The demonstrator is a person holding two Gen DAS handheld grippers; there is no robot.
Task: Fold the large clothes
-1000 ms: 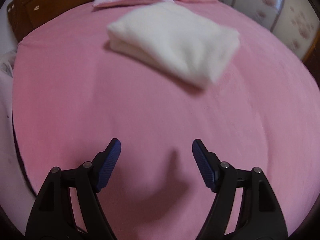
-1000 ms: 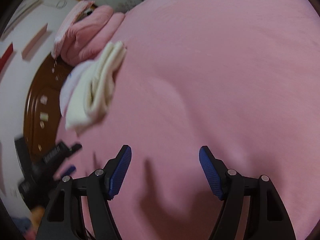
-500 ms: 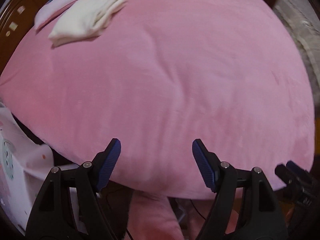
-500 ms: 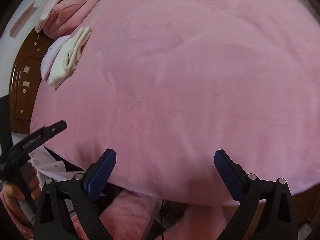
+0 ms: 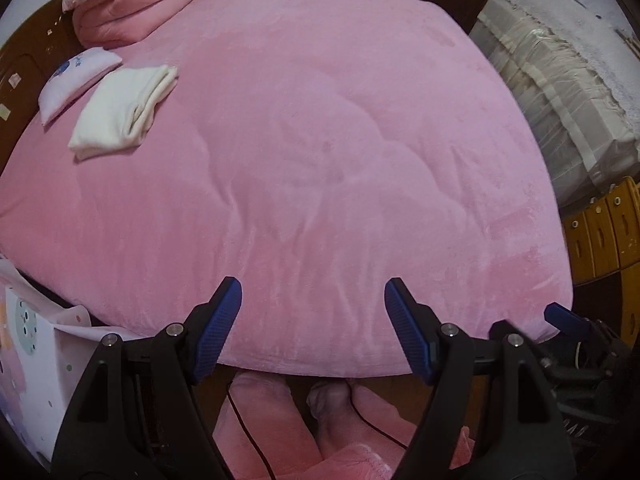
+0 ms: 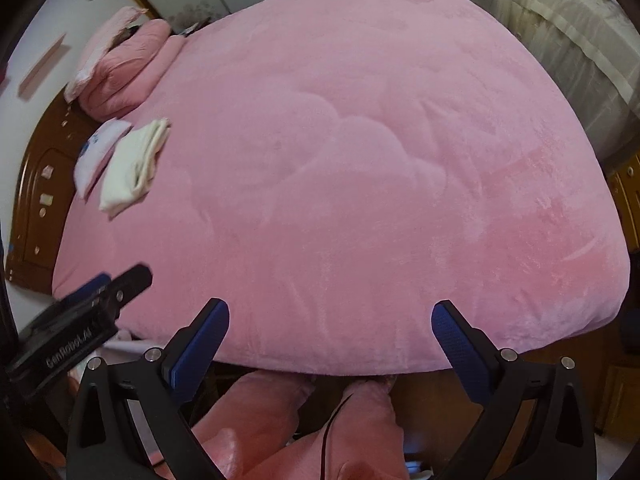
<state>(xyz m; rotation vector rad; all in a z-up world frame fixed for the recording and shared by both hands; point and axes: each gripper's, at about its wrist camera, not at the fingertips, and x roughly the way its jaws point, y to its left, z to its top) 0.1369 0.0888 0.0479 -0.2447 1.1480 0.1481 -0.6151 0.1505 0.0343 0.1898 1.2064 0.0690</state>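
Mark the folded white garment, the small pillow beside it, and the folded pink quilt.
folded white garment (image 5: 120,114): left wrist view, top face.
small pillow (image 5: 76,78): left wrist view, middle.
folded pink quilt (image 6: 128,68): right wrist view, front side.

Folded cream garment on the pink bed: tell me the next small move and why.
Probably none toward the folded cream garment: it already lies neatly folded beside the small lilac pillow. Both the left tool and the right tool are open, empty, and at the near edge of the pink plush bedspread, so lowering them away seems best.
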